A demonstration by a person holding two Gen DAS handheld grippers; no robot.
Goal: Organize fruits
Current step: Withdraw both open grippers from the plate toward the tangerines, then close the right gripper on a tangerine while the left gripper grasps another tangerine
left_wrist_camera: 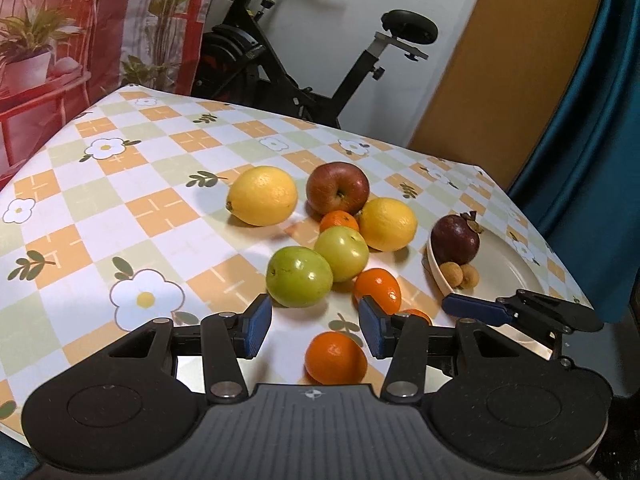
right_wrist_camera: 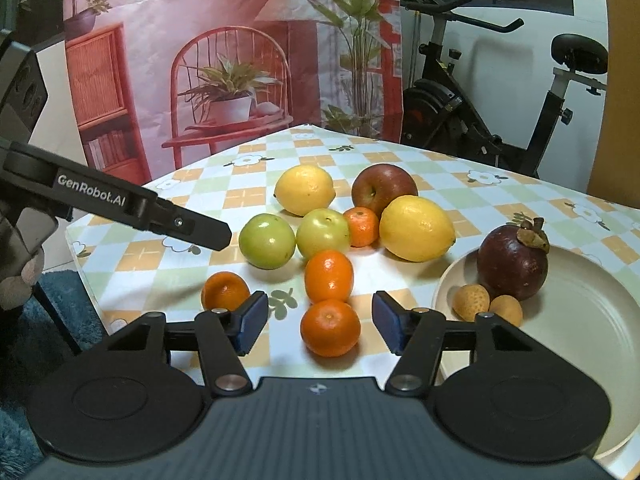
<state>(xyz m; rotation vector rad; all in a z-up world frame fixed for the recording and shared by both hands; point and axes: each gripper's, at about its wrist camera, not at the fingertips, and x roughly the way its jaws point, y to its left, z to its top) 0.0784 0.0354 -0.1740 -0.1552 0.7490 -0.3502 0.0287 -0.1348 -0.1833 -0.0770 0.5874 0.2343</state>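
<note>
1. We see the right gripper (right_wrist_camera: 320,322) with its jaws apart around a tangerine (right_wrist_camera: 330,327) on the table (right_wrist_camera: 256,196) — pads not touching it.
2. Left gripper (left_wrist_camera: 316,326) likewise parted, holding nothing; another tangerine (left_wrist_camera: 335,357) lies just below its pads.
3. Plate (right_wrist_camera: 580,320) at right holds a mangosteen (right_wrist_camera: 512,262) and two longans (right_wrist_camera: 471,302).
4. Lemons, apples and more tangerines cluster mid-table.

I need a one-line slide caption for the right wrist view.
Open right gripper framing a mandarin beside the plate holding a mangosteen.
</note>
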